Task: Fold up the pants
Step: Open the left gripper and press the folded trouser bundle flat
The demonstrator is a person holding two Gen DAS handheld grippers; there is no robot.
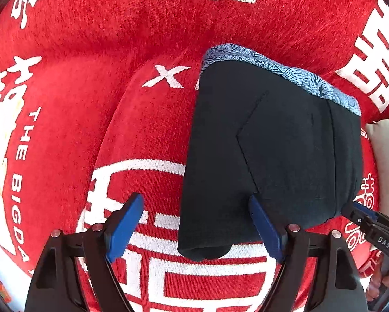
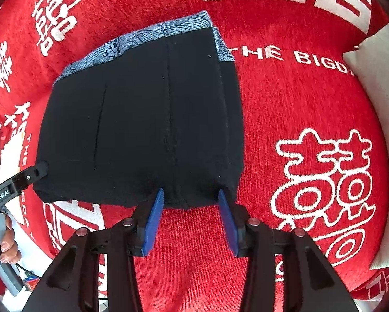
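A big red blanket (image 1: 95, 98) with white letters and signs fills both pictures. A pale cushion (image 2: 376, 98) lies on it at the right edge of the right wrist view.

The black pants (image 1: 272, 143) lie folded into a thick block on the blanket, right of the middle in the left wrist view and upper middle in the right wrist view. A blue patterned band (image 2: 142, 36) runs along their far edge, at the top of the block.

The left gripper (image 1: 197, 223) sits at the bottom of its picture with its blue pads wide apart. It grips nothing. The near left corner of the pants lies between the pads, but they do not press on it.

The right gripper (image 2: 191, 221) is at the bottom middle of its picture. Its pads are apart too, and their tips reach the near edge of the pants without squeezing it.

A hand (image 2: 5, 244) holds the left gripper's handle at the lower left of the right wrist view.
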